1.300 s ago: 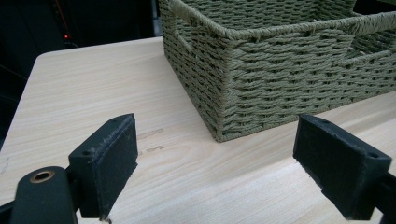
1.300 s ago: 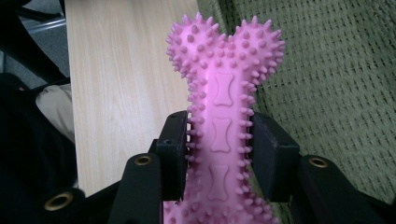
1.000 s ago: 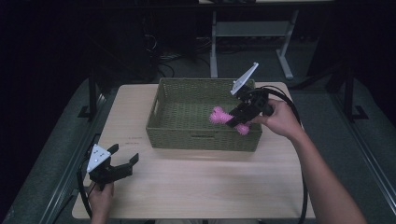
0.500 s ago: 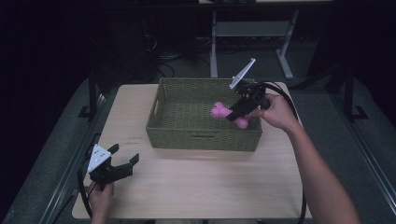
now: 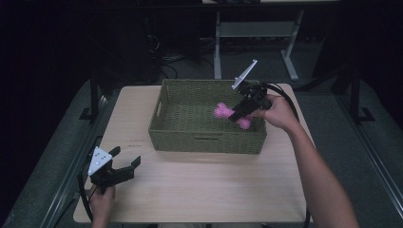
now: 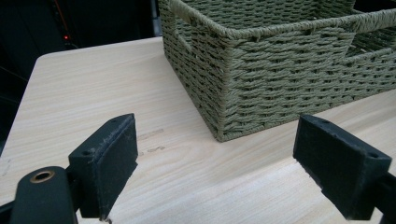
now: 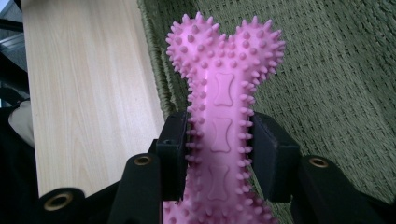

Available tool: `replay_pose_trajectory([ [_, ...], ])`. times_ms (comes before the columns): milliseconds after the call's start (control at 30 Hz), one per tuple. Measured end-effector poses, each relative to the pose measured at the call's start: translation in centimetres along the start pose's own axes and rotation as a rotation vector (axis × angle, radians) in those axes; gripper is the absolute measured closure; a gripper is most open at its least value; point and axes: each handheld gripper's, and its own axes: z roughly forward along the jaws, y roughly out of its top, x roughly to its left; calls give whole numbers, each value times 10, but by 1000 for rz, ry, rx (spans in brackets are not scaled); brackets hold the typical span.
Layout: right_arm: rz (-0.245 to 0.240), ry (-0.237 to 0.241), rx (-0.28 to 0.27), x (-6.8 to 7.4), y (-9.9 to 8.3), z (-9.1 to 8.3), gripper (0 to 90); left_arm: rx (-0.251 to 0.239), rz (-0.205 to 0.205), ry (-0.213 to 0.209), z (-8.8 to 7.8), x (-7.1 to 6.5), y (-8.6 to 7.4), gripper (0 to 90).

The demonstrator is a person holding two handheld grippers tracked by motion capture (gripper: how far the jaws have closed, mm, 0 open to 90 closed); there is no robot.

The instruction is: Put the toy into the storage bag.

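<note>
Over basket (image 5: 207, 137): pink bone (image 7: 222, 116), R gripper (image 5: 240, 113)

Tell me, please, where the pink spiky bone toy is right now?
In the high view, the pink spiky bone toy sits clamped in the right gripper over the right half of the green woven basket, above its floor.

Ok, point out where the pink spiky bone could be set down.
The basket floor left of the pink bone is bare. So is the table between the basket front and the left gripper. The right gripper crowds the basket's right end.
</note>
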Motion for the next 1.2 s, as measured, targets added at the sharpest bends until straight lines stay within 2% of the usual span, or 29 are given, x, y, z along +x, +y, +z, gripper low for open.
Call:
replay_pose_trajectory([
  [267, 28, 5, 10, -10, -2, 4, 581, -2, -5, -1, -1, 1, 0, 133],
  [533, 29, -8, 27, -18, 6, 6, 580, -2, -6, 0, -1, 2, 0, 133],
  [667, 34, 0, 19, -20, 7, 8, 580, -3, -9, -1, -1, 2, 0, 133],
  [833, 35, -5, 40, -23, 7, 16, 579, -5, -9, -2, -1, 3, 0, 133],
  [1200, 51, 18, 67, -32, 8, 35, 578, -7, -14, -3, -2, 3, 0, 133],
])
